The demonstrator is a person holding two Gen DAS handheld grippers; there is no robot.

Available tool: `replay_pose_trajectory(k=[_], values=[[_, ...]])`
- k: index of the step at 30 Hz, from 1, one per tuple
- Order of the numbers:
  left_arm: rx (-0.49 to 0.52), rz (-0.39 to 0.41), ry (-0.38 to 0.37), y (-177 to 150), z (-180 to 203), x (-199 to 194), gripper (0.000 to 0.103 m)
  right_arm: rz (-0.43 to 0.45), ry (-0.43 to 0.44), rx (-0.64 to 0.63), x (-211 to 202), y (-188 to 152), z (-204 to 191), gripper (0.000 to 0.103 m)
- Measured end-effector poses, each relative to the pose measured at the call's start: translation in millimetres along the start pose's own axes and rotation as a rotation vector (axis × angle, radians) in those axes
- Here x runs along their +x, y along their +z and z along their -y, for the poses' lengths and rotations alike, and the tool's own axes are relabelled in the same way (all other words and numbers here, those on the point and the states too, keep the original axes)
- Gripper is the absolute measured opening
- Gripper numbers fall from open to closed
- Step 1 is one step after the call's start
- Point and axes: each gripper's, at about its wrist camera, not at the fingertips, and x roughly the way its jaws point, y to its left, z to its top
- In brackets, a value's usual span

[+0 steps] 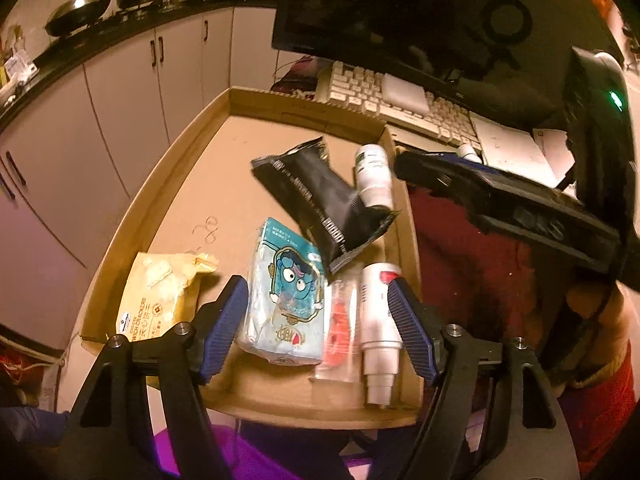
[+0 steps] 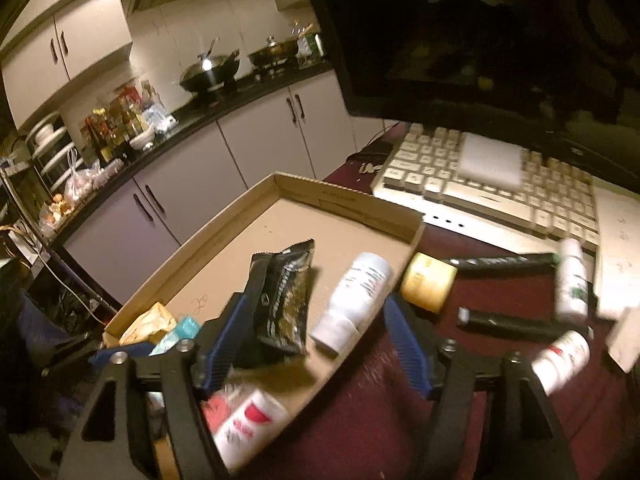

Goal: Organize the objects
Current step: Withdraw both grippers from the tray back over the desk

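A shallow cardboard tray (image 1: 240, 106) holds a yellow cracker pack (image 1: 156, 300), a blue cartoon tissue pack (image 1: 284, 296), a clear packet with something orange in it (image 1: 340, 320), a white-and-red bottle (image 1: 378, 320), a black pouch (image 1: 324, 204) and a white bottle (image 1: 374, 176). My left gripper (image 1: 320, 316) hovers open over the near end, gripping nothing. My right gripper (image 2: 316, 344) is open too, above the black pouch (image 2: 286, 300) and white bottle (image 2: 352, 300), its pads clear of both. The pouch lies slanted, one end over the tissue pack.
On the maroon cloth right of the tray (image 2: 352, 200) lie a yellow jar (image 2: 428, 282), two black tubes (image 2: 500, 260), a white bottle (image 2: 572, 280) and a red-labelled one (image 2: 560, 360). A keyboard (image 2: 500, 192) and dark monitor (image 2: 480, 40) stand behind. Kitchen cabinets run along the left.
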Motion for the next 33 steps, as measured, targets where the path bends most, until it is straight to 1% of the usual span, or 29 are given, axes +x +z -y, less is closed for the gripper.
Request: replay_pose_trajectory(k=[2, 5, 7, 10, 13, 18, 23, 29, 31, 33], values=[[0.01, 0.006, -0.016, 2, 5, -2, 0.079, 0.026, -0.016, 0.025, -18, -11, 10, 0.077], [0.032, 0.015, -0.035, 5, 14, -5, 0.079, 0.035, -0.023, 0.091, -40, -28, 32, 0.078], [0.051, 0.023, -0.062, 10, 21, -7, 0.079, 0.043, -0.033, 0.144, -57, -41, 51, 0.078], [0.075, 0.011, -0.117, 18, 35, -4, 0.079, 0.074, -0.079, 0.233, -80, -59, 81, 0.078], [0.115, -0.004, -0.145, 23, 54, 4, 0.079, 0.1, -0.127, 0.314, -98, -77, 104, 0.08], [0.167, -0.045, -0.199, 31, 86, 21, 0.079, 0.113, -0.154, 0.375, -110, -101, 123, 0.08], [0.218, -0.089, -0.223, 40, 122, 41, 0.079, 0.124, -0.158, 0.417, -118, -117, 135, 0.08], [0.284, -0.125, -0.225, 45, 164, 71, 0.079, 0.15, -0.191, 0.47, -136, -128, 156, 0.08], [0.307, -0.141, -0.236, 46, 177, 83, 0.079, 0.155, -0.191, 0.487, -141, -131, 163, 0.08], [0.33, -0.162, -0.227, 49, 187, 95, 0.079, 0.158, -0.195, 0.493, -144, -133, 167, 0.08]])
